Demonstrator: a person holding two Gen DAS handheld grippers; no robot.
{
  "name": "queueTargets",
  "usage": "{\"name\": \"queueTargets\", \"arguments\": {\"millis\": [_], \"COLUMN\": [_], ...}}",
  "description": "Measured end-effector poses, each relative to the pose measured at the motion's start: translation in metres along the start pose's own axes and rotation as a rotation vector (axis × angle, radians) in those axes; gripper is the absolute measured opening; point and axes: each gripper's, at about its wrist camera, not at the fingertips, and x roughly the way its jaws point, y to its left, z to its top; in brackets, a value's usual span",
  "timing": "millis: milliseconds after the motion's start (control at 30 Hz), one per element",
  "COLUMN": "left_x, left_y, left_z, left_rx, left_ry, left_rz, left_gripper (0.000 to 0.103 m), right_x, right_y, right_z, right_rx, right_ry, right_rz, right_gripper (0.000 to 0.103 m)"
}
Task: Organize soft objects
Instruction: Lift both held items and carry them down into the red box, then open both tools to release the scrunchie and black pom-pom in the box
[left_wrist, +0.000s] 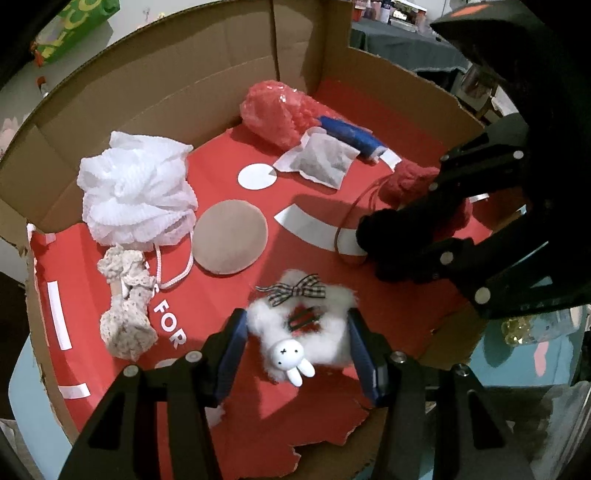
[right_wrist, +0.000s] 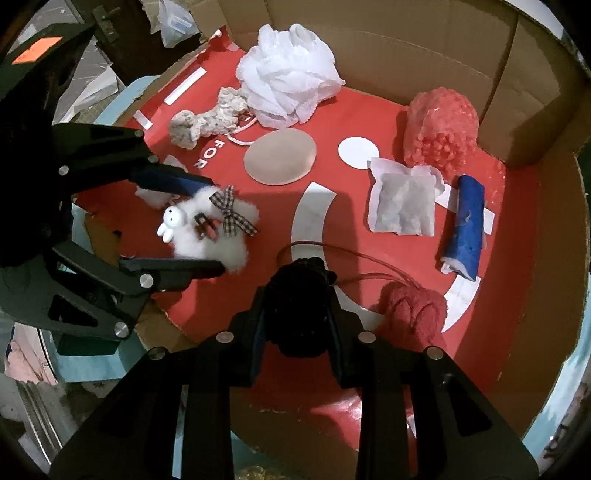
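The left gripper (left_wrist: 295, 347) clamps its jaws on the fluffy white scrunchie (left_wrist: 325, 332). At its two o'clock, the right gripper (right_wrist: 297, 332) grips a black pompom (right_wrist: 299, 306) over the red-lined cardboard box (left_wrist: 221, 110).

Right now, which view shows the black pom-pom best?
The right wrist view: the black pom-pom sits centred between the right claw's fingers, its whole top visible. The left wrist view shows it from the side, partly hidden by that claw.
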Motion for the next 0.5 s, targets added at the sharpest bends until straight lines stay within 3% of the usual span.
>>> {"name": "queueTargets", "arguments": {"millis": [300, 500], "left_x": [0.01, 0.002], "left_y": [0.006, 0.011], "left_z": [0.004, 0.003], "left_rx": [-0.017, -0.041], "left_ry": [0.02, -0.017], "left_rz": [0.0, 0.015], "left_gripper": [0.059, 0.069], "right_x": [0.003, 0.006], "right_y": [0.001, 0.003], "right_z": [-0.003, -0.001], "right_rx": [-0.007, -0.009], "right_ry": [0.003, 0.007], "right_rz": [-0.013, -0.013], "right_gripper": [0.028, 0.029]}}
